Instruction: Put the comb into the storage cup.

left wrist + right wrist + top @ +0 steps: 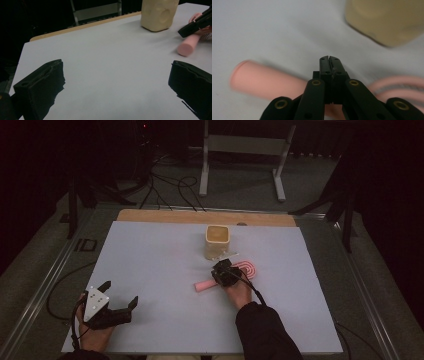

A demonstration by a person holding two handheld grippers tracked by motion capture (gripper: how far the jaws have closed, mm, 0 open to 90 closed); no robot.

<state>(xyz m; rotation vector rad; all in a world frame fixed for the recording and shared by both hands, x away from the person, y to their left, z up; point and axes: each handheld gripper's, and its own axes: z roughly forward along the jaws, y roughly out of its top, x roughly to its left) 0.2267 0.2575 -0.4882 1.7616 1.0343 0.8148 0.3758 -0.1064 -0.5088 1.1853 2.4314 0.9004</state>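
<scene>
Pink utensil (227, 276) not lifted yet; right gripper (223, 269) pinched shut over it, left gripper (120, 301) idle, spread wide.

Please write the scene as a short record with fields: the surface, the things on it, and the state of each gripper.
surface: white table
cup: beige, upright, toward the far middle
pink tool: lies flat in front of the cup, handle pointing left
left gripper: open, holds nothing, near left corner
right gripper: jaws closed, above the pink tool; whether it grips the tool cannot be told
</scene>
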